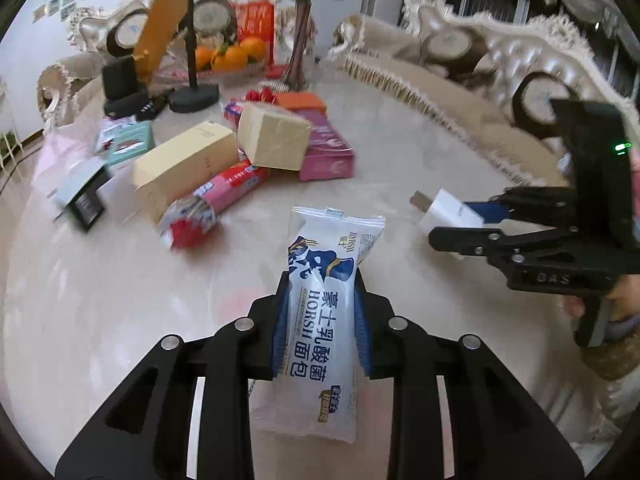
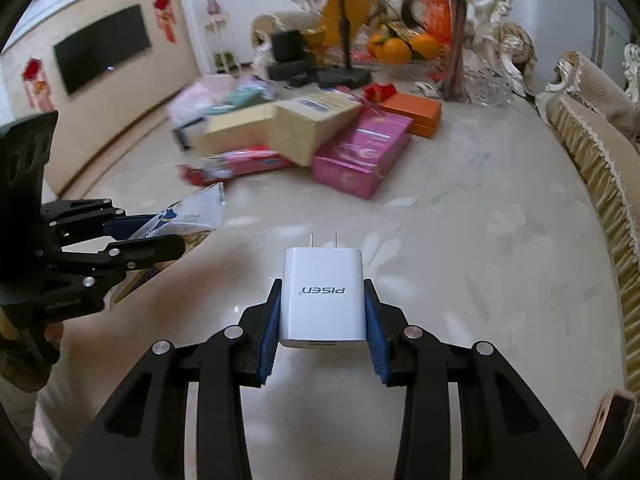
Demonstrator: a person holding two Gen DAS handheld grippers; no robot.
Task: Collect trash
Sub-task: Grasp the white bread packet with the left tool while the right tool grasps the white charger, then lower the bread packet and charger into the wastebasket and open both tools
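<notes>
A white bread wrapper (image 1: 320,312) printed HORSH is held upright between the blue pads of the left gripper (image 1: 322,316), whose fingers (image 1: 280,332) are closed against the wrapper's sides; its top and bottom ends stick out beyond the pads. The wrapper is carried above the pale marble table (image 1: 400,168), over its near part. A white charger (image 2: 323,300) marked PISEN is clamped by the right gripper (image 2: 323,312), the fingers (image 2: 376,336) pressed to its two sides and the metal prongs pointed away from the camera, over bare table. In the left wrist view the right gripper (image 1: 460,224) is seen at the right edge with the charger (image 1: 450,212) in its grip; in the right wrist view the left gripper (image 2: 160,236) is seen at the left edge with the wrapper (image 2: 188,212) between its fingers.

Toward the far side of the table a heap is seen: a pink box (image 2: 360,160), an orange box (image 2: 412,112), two tan cartons (image 1: 276,140) leaning on each other, and a red packet (image 1: 216,200). Behind these, oranges (image 1: 232,54) and a vase (image 1: 300,48) are placed near the far edge. A sofa (image 1: 500,64) is seen along the table's right edge.
</notes>
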